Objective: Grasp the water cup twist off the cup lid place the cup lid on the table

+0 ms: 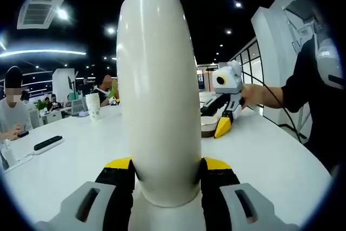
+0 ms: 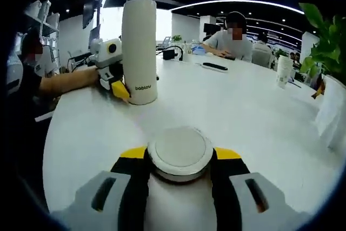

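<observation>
On my left gripper view, the left gripper (image 1: 165, 174) has its yellow-tipped fingers (image 1: 120, 172) pressed against both sides of the water cup (image 1: 157, 90), low on its body. The cup is a tall cream cylinder standing upright on the white desk (image 1: 270, 160), its top open with a metal rim showing. Left of the cup, farther back on the desk, I see a dark remote-like object (image 1: 47, 144) and a stack of paper cups (image 1: 93, 105), with seated people (image 1: 12, 106) beyond. To the right of the cup the right gripper (image 1: 226, 117) reaches in, held in a person's hand (image 1: 253, 96), its yellow tips down near the desk surface around a flat round thing.

On my right gripper view, the left gripper (image 2: 116, 82) sits at the left, touching the water cup (image 2: 139, 47) near its base; the cup stands upright and carries small lettering low on its side. In the foreground the right gripper (image 2: 180, 162) has its fingers (image 2: 135, 166) closed around the cup lid (image 2: 180, 152), a round cream disc with a metal edge, lying flat and low over the desk (image 2: 254, 106), well apart from the cup. I cannot tell whether the lid touches the surface. Farther right, a seated person (image 2: 230, 39) is at the desk's far edge, and a green plant (image 2: 327, 41) stands at the right side.
</observation>
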